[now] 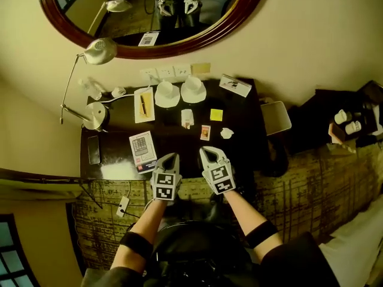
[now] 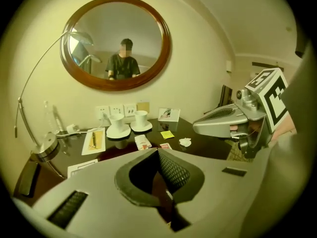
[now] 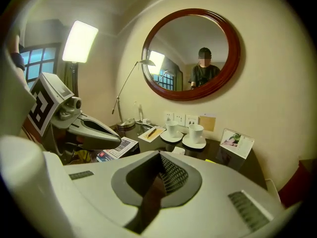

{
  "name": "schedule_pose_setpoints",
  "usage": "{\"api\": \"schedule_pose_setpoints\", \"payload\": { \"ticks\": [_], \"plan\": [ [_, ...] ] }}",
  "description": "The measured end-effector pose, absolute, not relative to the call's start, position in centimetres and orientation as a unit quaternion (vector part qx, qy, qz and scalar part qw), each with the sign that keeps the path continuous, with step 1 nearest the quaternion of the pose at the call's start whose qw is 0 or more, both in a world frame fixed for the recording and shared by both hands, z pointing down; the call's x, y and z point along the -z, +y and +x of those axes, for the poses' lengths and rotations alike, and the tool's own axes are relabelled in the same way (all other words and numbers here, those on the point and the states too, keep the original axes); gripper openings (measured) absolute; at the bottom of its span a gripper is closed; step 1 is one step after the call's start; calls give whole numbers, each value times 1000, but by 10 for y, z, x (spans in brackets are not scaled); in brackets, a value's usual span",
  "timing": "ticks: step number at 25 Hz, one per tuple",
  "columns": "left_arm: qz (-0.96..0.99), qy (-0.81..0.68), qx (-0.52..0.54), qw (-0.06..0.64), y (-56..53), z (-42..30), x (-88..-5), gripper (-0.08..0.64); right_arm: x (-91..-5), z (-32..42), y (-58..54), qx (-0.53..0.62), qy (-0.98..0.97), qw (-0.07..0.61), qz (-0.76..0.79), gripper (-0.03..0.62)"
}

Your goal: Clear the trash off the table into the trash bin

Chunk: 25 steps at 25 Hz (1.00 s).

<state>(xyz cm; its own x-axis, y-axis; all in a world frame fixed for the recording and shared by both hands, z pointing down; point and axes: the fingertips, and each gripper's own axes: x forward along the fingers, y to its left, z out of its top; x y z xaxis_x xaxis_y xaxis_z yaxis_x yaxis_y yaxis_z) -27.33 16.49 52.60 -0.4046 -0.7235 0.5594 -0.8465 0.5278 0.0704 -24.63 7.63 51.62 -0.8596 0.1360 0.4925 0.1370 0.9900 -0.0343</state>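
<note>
Left tongs and right tongs are held closed together, empty, at the table edge before any pickup; crumpled paper mid-table must be reached with tongs opened, trash bin probably at right.

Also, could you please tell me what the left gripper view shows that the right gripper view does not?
Only the left gripper view: the crumpled paper on the table and the right gripper, its tongs shut. Only the right gripper view: the window, the bright light panel and the left gripper, its tongs shut. Both: the oval mirror, the two cups and the notepad.
</note>
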Motion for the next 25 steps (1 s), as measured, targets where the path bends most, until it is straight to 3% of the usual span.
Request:
{"api": "schedule_pose_setpoints", "payload": {
  "ticks": [11, 22, 25],
  "plan": [
    [411, -855, -77, 307, 208, -300, -539, 0, -526, -270, 105, 16, -956, 269, -118, 3],
    [353, -860, -67, 362, 265, -339, -581, 247, -545, -285, 138, 18, -944, 292, -152, 3],
    [339, -856, -51, 386, 276, -342, -585, 345, -550, -289, 148, 21, -941, 295, -163, 3]
  ]
}}
